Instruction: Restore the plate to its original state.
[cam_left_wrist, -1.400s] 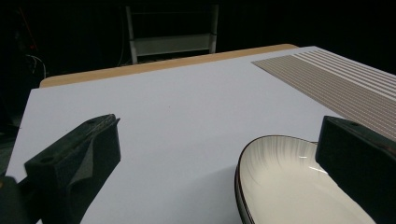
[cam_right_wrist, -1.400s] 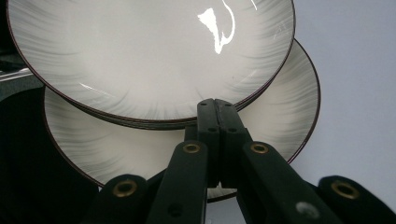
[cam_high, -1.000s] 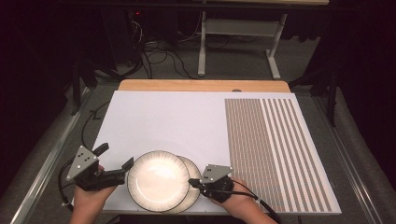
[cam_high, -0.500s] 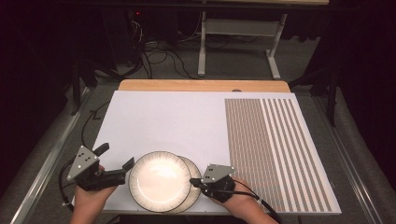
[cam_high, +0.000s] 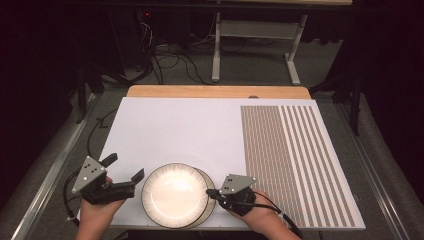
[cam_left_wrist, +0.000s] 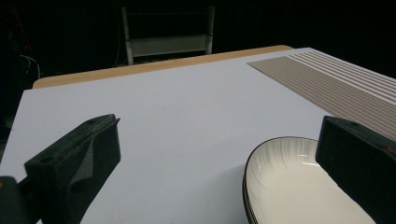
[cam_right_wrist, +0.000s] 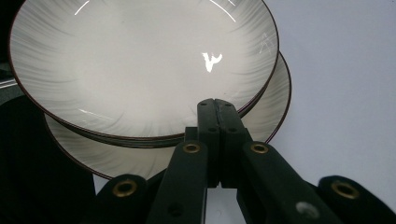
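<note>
Nothing has moved since the earlier frames: both my hands and the plates sit as they did. My left tongs (cam_high: 123, 172) stand wide open at the near left of the white board (cam_high: 200, 125), jaws pointing right toward the plates; in the left gripper view one jaw stands over bare board and the other rises in front of the top plate (cam_left_wrist: 299, 186), and I cannot tell whether it touches the rim. My right tongs (cam_high: 211, 192) are closed, jaws pressed flat together with nothing visibly between them, tips at the right edge of the stack. In the right gripper view those tips (cam_right_wrist: 217, 109) lie against the top plate's dark rim, above the lower plate (cam_right_wrist: 273, 100). Two plates lie stacked at the board's near edge between my tongs, the lower one shifted slightly right. Both are round and face up, so they have no long axis.
</note>
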